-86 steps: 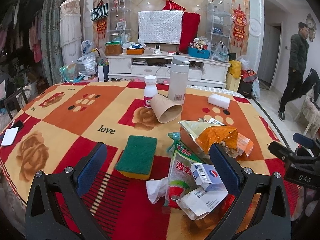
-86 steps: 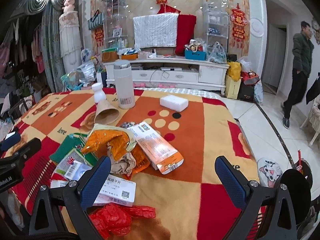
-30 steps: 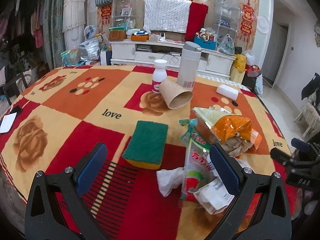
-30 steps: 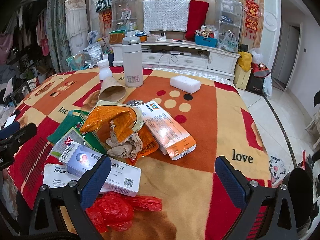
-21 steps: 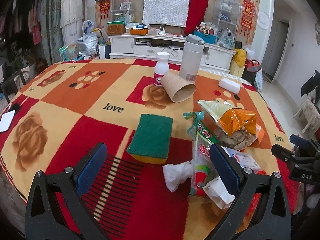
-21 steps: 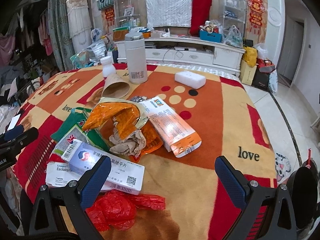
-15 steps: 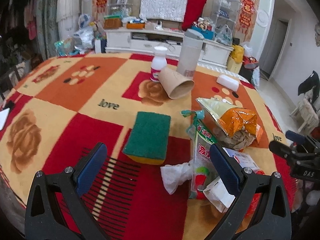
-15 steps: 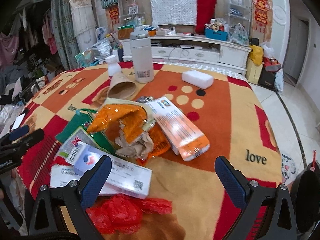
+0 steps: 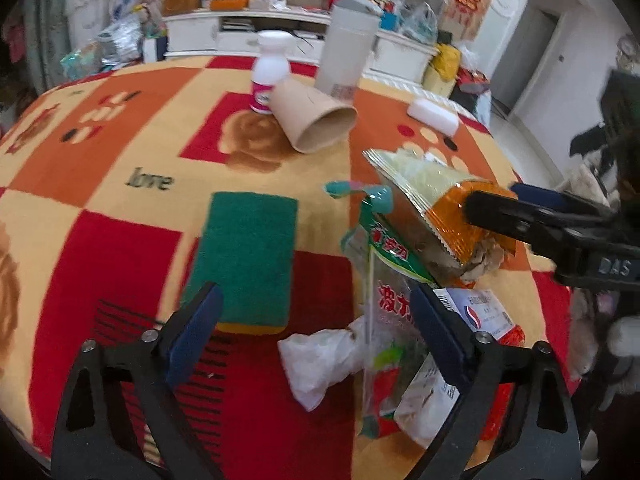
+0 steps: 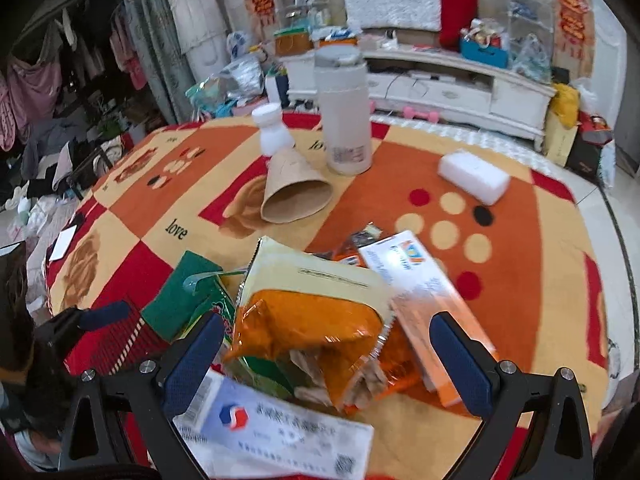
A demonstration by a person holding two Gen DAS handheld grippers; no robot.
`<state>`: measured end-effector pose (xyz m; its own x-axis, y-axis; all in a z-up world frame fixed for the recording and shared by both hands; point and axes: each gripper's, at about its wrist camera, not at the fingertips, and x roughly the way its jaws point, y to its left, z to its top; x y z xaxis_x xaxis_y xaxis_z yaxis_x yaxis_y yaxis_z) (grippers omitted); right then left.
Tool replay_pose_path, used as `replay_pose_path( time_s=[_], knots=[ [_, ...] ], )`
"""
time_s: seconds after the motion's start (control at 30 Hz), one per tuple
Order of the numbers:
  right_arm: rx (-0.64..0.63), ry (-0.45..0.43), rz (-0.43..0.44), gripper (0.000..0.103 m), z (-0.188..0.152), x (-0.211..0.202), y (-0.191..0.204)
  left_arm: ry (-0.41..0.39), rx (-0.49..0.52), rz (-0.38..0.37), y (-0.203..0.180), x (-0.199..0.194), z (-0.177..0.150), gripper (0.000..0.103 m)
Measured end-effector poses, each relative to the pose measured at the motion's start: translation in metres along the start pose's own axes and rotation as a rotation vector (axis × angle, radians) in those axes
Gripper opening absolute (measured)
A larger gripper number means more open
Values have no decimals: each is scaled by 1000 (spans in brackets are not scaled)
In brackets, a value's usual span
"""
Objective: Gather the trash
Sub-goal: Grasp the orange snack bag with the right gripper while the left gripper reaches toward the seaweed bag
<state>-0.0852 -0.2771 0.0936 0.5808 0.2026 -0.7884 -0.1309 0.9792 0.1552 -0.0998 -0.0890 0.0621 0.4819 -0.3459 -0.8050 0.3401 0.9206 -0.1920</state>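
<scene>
Both tools are wide open and hold nothing: the right gripper [image 10: 326, 356] straddles the orange snack bag [image 10: 308, 332] atop the trash pile near the table's front edge, while the left gripper [image 9: 316, 332] hovers over a crumpled tissue [image 9: 320, 360] beside the green sponge [image 9: 248, 256]. Because the wrappers overlap, a closing pinch may catch the white medicine box [image 10: 276, 432] too, or slip off the slick foil and scatter the pile.
</scene>
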Motion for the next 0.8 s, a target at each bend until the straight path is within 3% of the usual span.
replay_pose_path(
  time_s=[0.07, 0.13, 0.2, 0.23, 0.27, 0.37, 0.67, 0.8],
  knots=[
    [9, 32, 7, 103, 2, 14, -1, 34, 17, -11, -2, 11, 0, 73],
    [21, 54, 26, 87, 1, 23, -4, 64, 25, -36, -3, 20, -1, 61],
    [33, 61, 57, 85, 0, 27, -6, 53, 50, -45, -7, 19, -1, 45],
    [31, 54, 61, 81, 0, 28, -6, 59, 55, -62, -7, 19, -2, 26],
    [26, 44, 65, 78, -1, 26, -5, 75, 48, -91, -7, 19, -1, 14],
    [12, 25, 89, 65, -1, 19, -2, 80, 29, -128, -3, 15, 0, 9],
    [-27, -69, 118, 63, 3, -20, 5, -56, -23, -86, 22, -39, 24, 7],
    [-31, -91, 125, 63, 4, -34, 4, -43, -51, -111, 24, -41, 24, 7]
  ],
)
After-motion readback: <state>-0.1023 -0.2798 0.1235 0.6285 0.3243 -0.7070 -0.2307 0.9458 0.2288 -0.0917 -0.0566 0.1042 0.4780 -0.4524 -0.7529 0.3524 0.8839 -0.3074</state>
